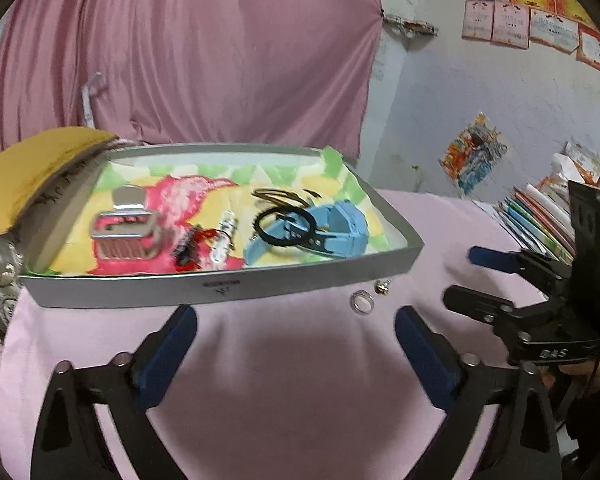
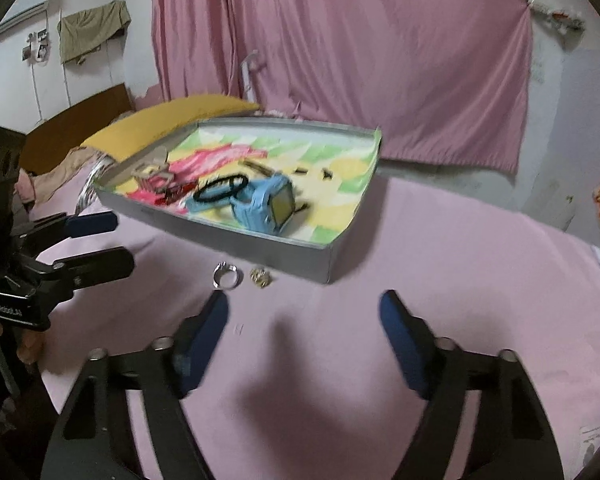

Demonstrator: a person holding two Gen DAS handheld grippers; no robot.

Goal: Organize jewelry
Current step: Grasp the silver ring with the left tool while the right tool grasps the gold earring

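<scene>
Both tools are held wide apart and empty above the pink sheet (image 2: 420, 248): the left tool (image 1: 296, 344) and the right tool (image 2: 304, 328). Just beyond, a silver ring (image 2: 225, 275) and a small gold piece (image 2: 261, 276) are seen lying side by side before the tray (image 2: 260, 246). Farther in, a blue watch (image 2: 274, 202) and a black band (image 2: 220, 188) are kept inside the tray.

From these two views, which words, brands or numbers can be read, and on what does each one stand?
"DAS": on the black body of the right tongs, in the left wrist view.
White lettering on the left tongs body: too blurred to read.
Small dark label on the grey box front wall: unreadable.
Certificates on the wall: too small.
</scene>
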